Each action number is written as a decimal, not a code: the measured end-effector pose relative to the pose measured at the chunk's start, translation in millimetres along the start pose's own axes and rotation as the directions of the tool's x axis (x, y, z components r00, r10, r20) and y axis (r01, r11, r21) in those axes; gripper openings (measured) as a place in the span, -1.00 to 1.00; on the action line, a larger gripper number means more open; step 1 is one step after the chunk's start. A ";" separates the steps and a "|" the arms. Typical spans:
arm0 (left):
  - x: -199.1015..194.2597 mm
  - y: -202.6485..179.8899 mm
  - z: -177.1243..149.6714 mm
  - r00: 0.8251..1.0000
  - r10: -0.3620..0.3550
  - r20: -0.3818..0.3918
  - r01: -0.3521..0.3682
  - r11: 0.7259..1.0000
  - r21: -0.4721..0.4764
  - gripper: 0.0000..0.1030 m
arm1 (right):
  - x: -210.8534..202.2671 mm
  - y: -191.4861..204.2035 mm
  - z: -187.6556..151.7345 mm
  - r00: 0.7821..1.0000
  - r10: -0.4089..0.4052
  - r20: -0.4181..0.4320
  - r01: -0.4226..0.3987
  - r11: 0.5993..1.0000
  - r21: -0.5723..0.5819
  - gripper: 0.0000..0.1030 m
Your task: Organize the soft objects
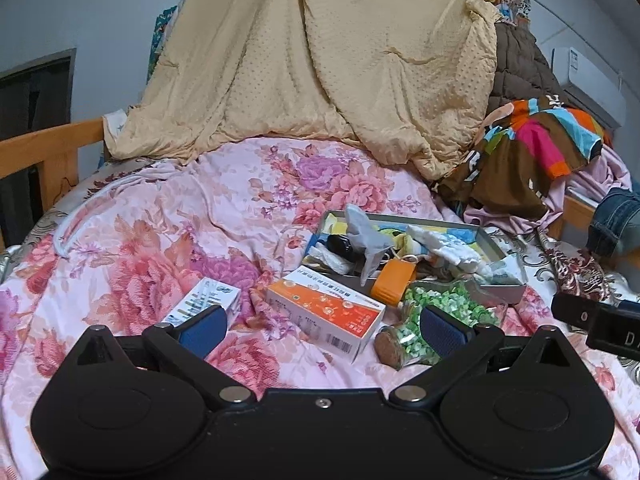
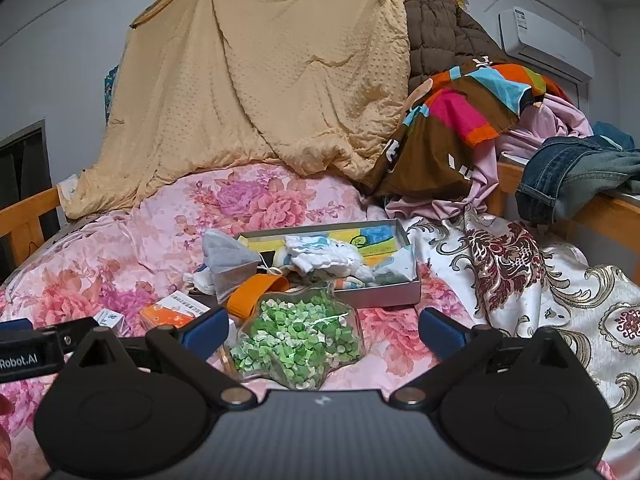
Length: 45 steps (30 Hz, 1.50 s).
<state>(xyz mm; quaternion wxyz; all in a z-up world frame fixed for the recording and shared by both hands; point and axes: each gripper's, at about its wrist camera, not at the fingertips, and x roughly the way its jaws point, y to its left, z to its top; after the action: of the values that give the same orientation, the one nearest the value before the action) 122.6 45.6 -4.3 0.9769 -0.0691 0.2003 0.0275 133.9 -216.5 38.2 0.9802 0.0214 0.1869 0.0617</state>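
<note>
A shallow grey metal box (image 1: 505, 249) (image 2: 378, 296) lies on the floral bedspread, holding small soft items: a grey sock (image 1: 366, 240) (image 2: 228, 258), a white patterned sock (image 1: 448, 249) (image 2: 324, 256) and a black one (image 1: 340, 245). An orange pouch (image 1: 392, 280) (image 2: 252, 290) leans at its front edge. My left gripper (image 1: 322, 326) is open, low over the bed, with an orange-and-white carton (image 1: 324, 314) between its fingers' line. My right gripper (image 2: 322, 326) is open too, hovering just behind a star-shaped jar of green beads (image 2: 298, 338) (image 1: 436, 320).
A small white-and-blue carton (image 1: 208, 300) lies left. A tan quilt (image 1: 320, 64) hangs behind. Colourful clothes (image 2: 468, 120) pile at right, jeans (image 2: 576, 176) over the wooden rail (image 2: 600, 212). A gold-patterned sheet (image 2: 520, 280) covers the right side. The right gripper's body (image 1: 600, 320) shows at the left wrist view's edge.
</note>
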 end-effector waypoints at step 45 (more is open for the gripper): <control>27.0 -1.4 -21.3 0.991 0.041 -0.129 -0.039 0.999 0.018 0.98 | 14.5 4.2 -26.5 0.997 -0.009 -0.074 0.006 0.999 -0.041 0.99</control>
<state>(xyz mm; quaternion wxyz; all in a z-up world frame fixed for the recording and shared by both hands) 139.3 41.9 -34.1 0.9617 -0.0593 0.2646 0.0410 137.0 -210.0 8.5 0.9731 -0.0017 0.2219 0.0624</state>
